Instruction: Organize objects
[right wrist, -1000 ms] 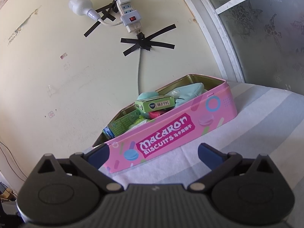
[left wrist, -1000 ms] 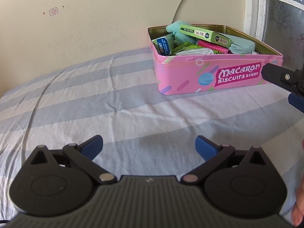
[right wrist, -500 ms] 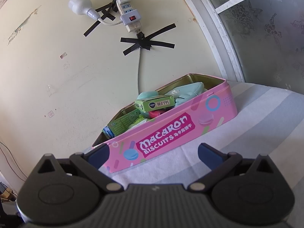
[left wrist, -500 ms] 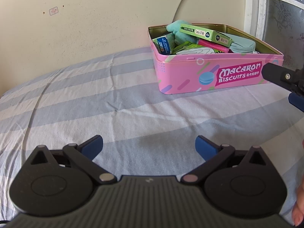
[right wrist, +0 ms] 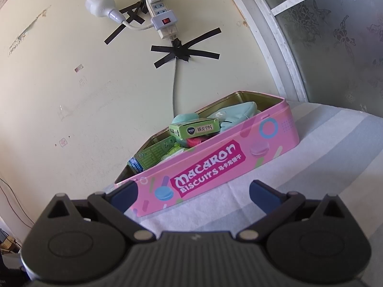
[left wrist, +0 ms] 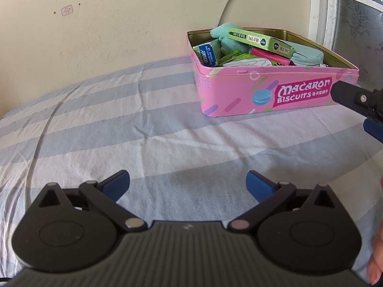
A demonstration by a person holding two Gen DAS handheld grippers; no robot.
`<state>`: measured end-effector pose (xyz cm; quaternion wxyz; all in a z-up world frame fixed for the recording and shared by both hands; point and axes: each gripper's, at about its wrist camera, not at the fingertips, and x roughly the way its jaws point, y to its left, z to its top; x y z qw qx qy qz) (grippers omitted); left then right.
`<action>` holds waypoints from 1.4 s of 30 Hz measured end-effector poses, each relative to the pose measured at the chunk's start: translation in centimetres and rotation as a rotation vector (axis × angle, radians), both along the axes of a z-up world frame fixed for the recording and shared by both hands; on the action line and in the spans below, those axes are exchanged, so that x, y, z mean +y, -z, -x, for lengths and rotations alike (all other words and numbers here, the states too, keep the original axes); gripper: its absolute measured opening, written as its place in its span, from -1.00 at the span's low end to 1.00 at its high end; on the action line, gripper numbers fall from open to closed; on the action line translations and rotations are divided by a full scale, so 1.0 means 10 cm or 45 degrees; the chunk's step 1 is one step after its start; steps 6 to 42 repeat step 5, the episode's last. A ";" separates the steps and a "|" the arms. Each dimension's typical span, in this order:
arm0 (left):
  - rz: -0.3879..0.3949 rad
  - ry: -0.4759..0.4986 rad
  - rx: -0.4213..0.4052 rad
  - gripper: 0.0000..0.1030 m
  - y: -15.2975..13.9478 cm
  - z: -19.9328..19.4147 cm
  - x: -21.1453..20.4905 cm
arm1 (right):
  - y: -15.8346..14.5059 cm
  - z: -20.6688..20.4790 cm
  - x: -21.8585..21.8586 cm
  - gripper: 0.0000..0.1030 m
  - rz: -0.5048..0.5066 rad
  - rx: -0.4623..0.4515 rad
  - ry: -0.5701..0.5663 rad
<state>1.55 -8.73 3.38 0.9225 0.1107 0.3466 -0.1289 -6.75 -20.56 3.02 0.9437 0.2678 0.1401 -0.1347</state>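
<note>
A pink "Macaron Biscuits" tin [left wrist: 239, 91] stands open on the striped bedsheet, at the upper right of the left wrist view and in the middle of the right wrist view [right wrist: 239, 157]. It holds a green box [left wrist: 259, 41] on top, a teal pouch [left wrist: 306, 56], a blue packet [left wrist: 207, 55] and other packets. My left gripper [left wrist: 188, 183] is open and empty, low over the sheet, well short of the tin. My right gripper [right wrist: 192, 192] is open and empty just in front of the tin's long side. Part of it shows at the right edge of the left wrist view [left wrist: 354, 98].
The striped bedsheet [left wrist: 119, 124] covers the bed in front and to the left of the tin. A cream wall [right wrist: 71, 83] stands just behind the tin, with a taped power strip [right wrist: 160, 12] and cable. A frosted window [right wrist: 335, 35] is at the right.
Almost nothing has changed. Both grippers stay open and hold nearly the same place. The tin has not moved.
</note>
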 end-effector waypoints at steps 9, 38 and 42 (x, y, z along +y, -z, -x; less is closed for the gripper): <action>0.000 0.017 -0.036 1.00 -0.03 0.04 -0.01 | 0.00 -0.02 0.01 1.00 -0.001 0.005 0.003; 0.000 0.017 -0.036 1.00 -0.03 0.04 -0.01 | 0.00 -0.02 0.01 1.00 -0.001 0.005 0.003; 0.000 0.017 -0.036 1.00 -0.03 0.04 -0.01 | 0.00 -0.02 0.01 1.00 -0.001 0.005 0.003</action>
